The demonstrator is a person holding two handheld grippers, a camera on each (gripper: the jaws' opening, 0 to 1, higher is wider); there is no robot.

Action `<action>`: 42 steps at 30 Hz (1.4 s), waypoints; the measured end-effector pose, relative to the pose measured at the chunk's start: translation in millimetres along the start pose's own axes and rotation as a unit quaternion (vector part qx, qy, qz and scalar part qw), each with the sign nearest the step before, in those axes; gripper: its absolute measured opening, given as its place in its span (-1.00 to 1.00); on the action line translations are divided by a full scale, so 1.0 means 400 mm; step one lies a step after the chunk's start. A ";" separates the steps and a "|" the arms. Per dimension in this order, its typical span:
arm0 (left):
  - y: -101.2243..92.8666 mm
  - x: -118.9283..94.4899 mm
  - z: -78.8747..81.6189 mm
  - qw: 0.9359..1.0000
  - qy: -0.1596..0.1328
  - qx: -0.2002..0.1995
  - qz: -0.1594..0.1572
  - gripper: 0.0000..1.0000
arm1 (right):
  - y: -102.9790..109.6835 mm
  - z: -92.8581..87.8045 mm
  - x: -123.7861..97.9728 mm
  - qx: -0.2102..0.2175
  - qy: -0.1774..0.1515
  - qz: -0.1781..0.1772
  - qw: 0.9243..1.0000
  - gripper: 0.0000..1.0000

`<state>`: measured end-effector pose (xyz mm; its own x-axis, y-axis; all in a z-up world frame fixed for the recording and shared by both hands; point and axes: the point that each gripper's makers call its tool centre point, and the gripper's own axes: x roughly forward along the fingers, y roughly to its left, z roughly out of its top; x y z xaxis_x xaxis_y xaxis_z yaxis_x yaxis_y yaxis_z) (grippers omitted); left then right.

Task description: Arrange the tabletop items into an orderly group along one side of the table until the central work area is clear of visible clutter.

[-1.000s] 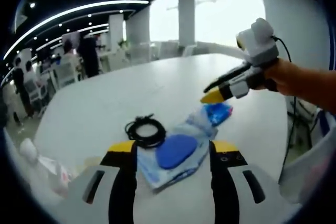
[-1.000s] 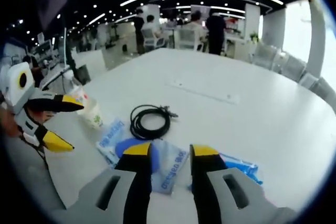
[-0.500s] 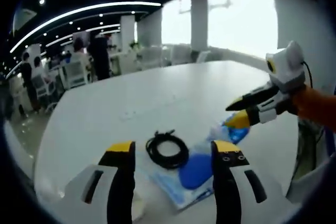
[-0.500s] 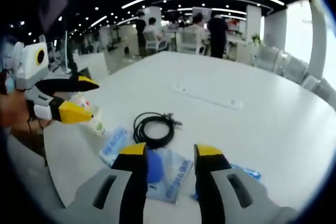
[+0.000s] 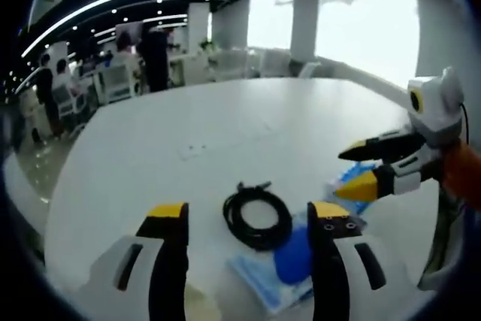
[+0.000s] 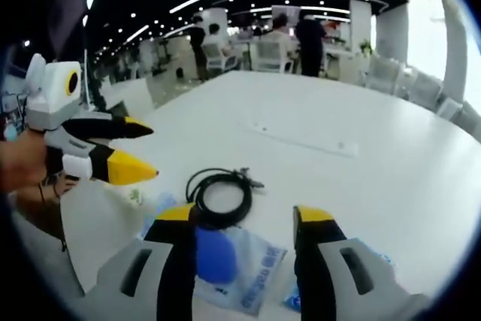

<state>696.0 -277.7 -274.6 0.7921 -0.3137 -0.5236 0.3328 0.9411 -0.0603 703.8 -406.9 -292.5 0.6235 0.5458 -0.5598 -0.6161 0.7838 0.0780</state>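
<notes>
White surface in open office. Near edge: blue pouch on plastic bag, black cable coil just beyond. Left gripper wide, empty; right gripper wide, empty. Risk: slippery bag slides, coil unravels, grippers collide.

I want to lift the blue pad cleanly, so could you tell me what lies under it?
The blue pad lies on a clear plastic packet with blue print, which rests on the white table. Whatever is directly beneath the pad is covered.
</notes>
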 end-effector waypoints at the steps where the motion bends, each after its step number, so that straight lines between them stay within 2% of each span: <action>1: 0.002 0.006 -0.002 1.000 0.002 -0.002 0.001 0.25 | 0.000 -0.001 0.007 0.002 0.001 0.000 1.000 0.12; 6: 0.008 0.043 -0.019 1.000 0.019 -0.017 0.002 0.37 | -0.001 -0.009 0.057 0.021 0.011 -0.002 1.000 0.41; 11: 0.009 0.079 -0.042 0.998 0.043 -0.037 0.000 0.57 | -0.009 -0.030 0.102 0.020 0.035 -0.006 0.999 0.31; 17: 0.038 0.124 -0.060 0.997 0.063 -0.049 0.018 0.66 | -0.015 -0.050 0.149 0.031 0.056 -0.007 0.998 0.22; 19: 0.046 0.137 -0.059 0.997 0.062 -0.050 0.024 0.66 | -0.019 -0.052 0.166 0.033 0.059 -0.009 0.998 0.24; 25: 0.054 0.167 -0.077 0.996 0.075 -0.030 0.039 0.46 | -0.016 -0.062 0.203 0.029 0.070 -0.010 0.997 0.19; 31: 0.060 0.187 -0.096 0.995 0.087 -0.026 0.039 0.27 | -0.015 -0.066 0.224 0.026 0.073 -0.012 0.997 0.12; 33: 0.058 0.196 -0.112 0.994 0.099 -0.021 0.034 0.13 | -0.014 -0.064 0.232 0.024 0.073 -0.013 0.997 0.04; 38: 0.060 0.211 -0.132 0.993 0.111 -0.005 0.032 -0.08 | 0.003 -0.073 0.251 0.020 0.084 -0.009 0.996 -0.12; 42: 0.062 0.220 -0.140 0.993 0.117 -0.001 0.031 -0.16 | 0.007 -0.081 0.263 0.012 0.091 -0.009 0.996 -0.22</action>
<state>745.2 -275.0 -369.8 0.6702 -0.2179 -0.7094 0.2868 0.9577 -0.0232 752.0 -356.9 -378.0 0.5357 0.4701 -0.7014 -0.5917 0.8016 0.0853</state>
